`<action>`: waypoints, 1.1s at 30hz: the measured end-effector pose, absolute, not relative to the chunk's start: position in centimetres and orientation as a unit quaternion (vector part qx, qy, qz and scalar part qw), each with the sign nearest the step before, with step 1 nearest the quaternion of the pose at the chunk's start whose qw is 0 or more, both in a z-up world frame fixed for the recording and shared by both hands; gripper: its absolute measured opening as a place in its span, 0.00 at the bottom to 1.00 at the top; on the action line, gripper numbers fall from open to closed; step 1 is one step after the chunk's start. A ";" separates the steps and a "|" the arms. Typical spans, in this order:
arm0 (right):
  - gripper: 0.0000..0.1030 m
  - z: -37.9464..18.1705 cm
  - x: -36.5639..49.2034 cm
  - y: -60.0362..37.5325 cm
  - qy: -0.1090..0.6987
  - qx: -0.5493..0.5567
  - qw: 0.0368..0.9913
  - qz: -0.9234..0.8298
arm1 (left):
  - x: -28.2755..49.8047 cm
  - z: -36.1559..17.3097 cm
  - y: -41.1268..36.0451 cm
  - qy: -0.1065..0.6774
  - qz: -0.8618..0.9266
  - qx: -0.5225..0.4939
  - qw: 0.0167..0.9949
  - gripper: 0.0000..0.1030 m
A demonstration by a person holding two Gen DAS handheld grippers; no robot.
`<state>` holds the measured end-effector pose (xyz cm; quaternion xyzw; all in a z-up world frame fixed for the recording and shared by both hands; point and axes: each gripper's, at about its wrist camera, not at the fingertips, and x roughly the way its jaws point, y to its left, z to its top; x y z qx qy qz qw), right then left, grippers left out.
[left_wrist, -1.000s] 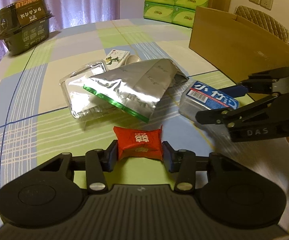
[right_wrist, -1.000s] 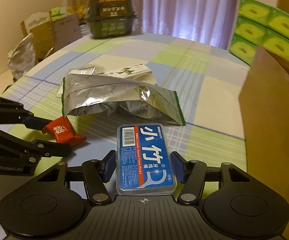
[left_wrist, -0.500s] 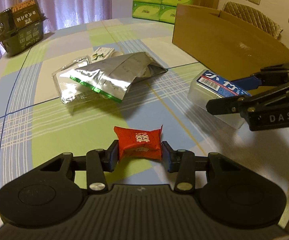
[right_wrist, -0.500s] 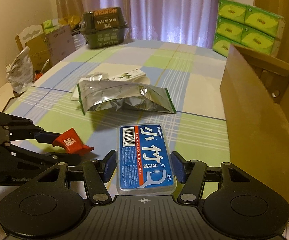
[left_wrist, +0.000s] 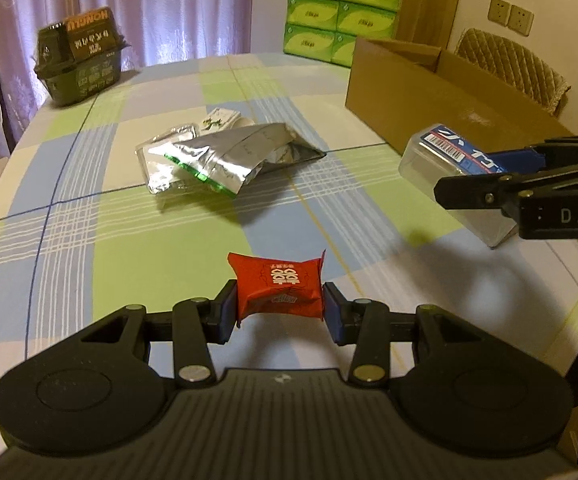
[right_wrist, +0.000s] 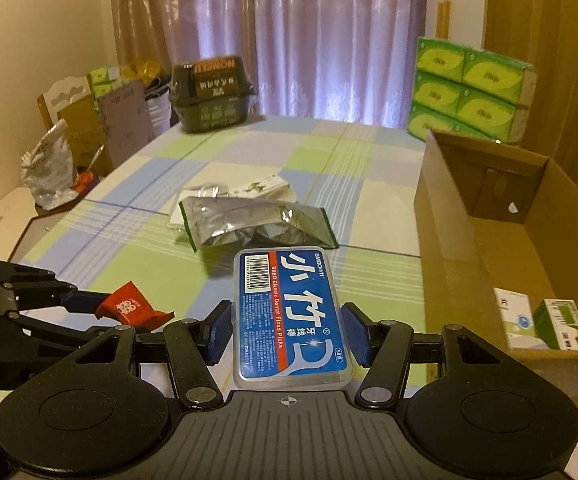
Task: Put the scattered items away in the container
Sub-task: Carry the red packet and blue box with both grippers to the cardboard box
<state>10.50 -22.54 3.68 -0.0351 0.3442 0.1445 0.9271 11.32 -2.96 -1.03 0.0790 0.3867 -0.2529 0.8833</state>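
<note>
My left gripper (left_wrist: 276, 307) is shut on a red candy packet (left_wrist: 279, 285), held above the checked tablecloth (left_wrist: 137, 240). My right gripper (right_wrist: 287, 330) is shut on a clear floss-pick box with a blue label (right_wrist: 289, 312), also in the air. In the left wrist view that floss-pick box (left_wrist: 453, 172) hangs at the right, in front of the open cardboard box (left_wrist: 429, 96). The right wrist view shows the cardboard box (right_wrist: 489, 240) at the right with small cartons (right_wrist: 541, 322) inside. A silver foil bag (left_wrist: 229, 156) lies mid-table over other packets.
A dark green tub (left_wrist: 81, 60) stands at the table's far left corner. Stacked green tissue packs (left_wrist: 341, 12) sit behind the cardboard box. A padded chair (left_wrist: 509, 68) is beyond it. A crumpled bag (right_wrist: 47, 172) and cardboard pieces lie off the table's left side.
Both grippers have risen and drawn back from the foil bag with their items still held. The cardboard box's open inside now shows in the right wrist view.
</note>
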 end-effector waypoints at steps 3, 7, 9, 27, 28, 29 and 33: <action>0.59 4.5 9.5 -22.8 0.337 -0.034 0.930 0.143 | 10.3 0.1 -3.2 0.379 -0.254 0.079 0.886 0.37; 0.59 5.6 8.3 -23.3 0.325 -0.032 0.935 0.141 | 9.1 1.2 -3.4 0.372 -0.256 0.076 0.889 0.37; 0.59 6.2 7.9 -23.6 0.319 -0.029 0.937 0.138 | 8.7 1.7 -3.7 0.369 -0.258 0.076 0.890 0.37; 0.59 9.8 6.4 -30.3 0.280 -0.002 0.957 0.082 | 7.5 5.4 -8.8 0.339 -0.293 0.086 0.890 0.37; 0.59 10.0 6.4 -30.9 0.279 -0.002 0.957 0.076 | 7.6 5.7 -9.3 0.337 -0.297 0.086 0.889 0.37; 0.59 10.1 6.5 -31.5 0.278 -0.002 0.958 0.070 | 7.6 5.9 -9.8 0.336 -0.301 0.085 0.888 0.37; 0.59 10.2 7.3 -34.2 0.284 0.000 0.958 0.046 | 7.9 6.9 -12.3 0.329 -0.323 0.086 0.883 0.37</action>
